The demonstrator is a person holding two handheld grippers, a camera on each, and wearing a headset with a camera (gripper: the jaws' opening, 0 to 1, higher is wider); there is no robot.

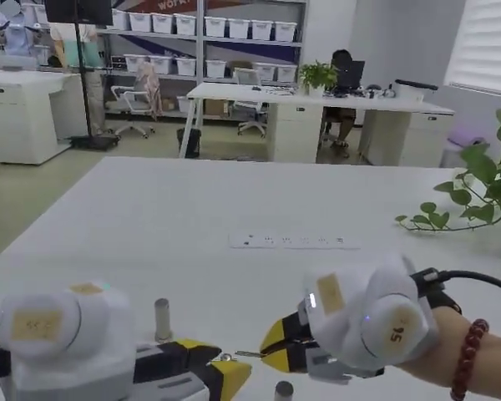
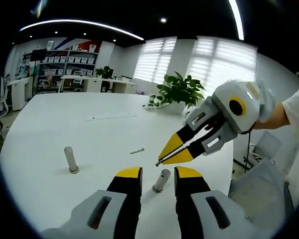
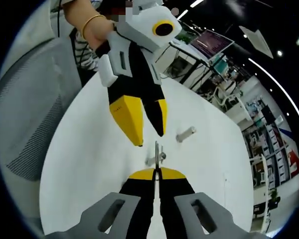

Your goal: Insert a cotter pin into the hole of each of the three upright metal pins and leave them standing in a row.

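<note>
Surface: white workbench (image 1: pixel 150 225) is spread under both grippers, with office shelves and desks seen behind it.
Cotter pin: cotter pin (image 3: pixel 157 149) is clamped by one end at the tips of the right gripper (image 3: pixel 158 172); its free end is pointed straight ahead of those tips, towards the left gripper (image 2: pixel 158 173).
Right gripper: its jaws are closed tight on the cotter pin, and no gap is seen besides the pin itself.
Near metal pin: near metal pin (image 2: pixel 162 180) is stood on its flanged base just ahead of the left gripper, in the gap between that gripper's two jaws; contact with either jaw cannot be made out. It is placed just past the cotter pin's free end.
Pin hole: too small to be made out.
Left gripper: its jaws are spread wide apart and nothing is gripped.
Gripper to gripper: the two sets of tips are turned towards each other, near but apart.
Far metal pin: far metal pin (image 2: pixel 70 159) is stood upright on the workbench, well off to the left gripper's left, apart from both grippers.
Second cotter pin: second cotter pin (image 2: pixel 137 151) is laid flat on the workbench ahead of the left gripper's jaws, touched by nothing.
Further out: a power strip (image 1: pixel 294 241) is set into the workbench beyond both grippers; a leafy plant (image 1: pixel 476 192) is seen past the right gripper's side; a bead bracelet (image 1: pixel 468 359) is worn on the wrist behind the right gripper.
</note>
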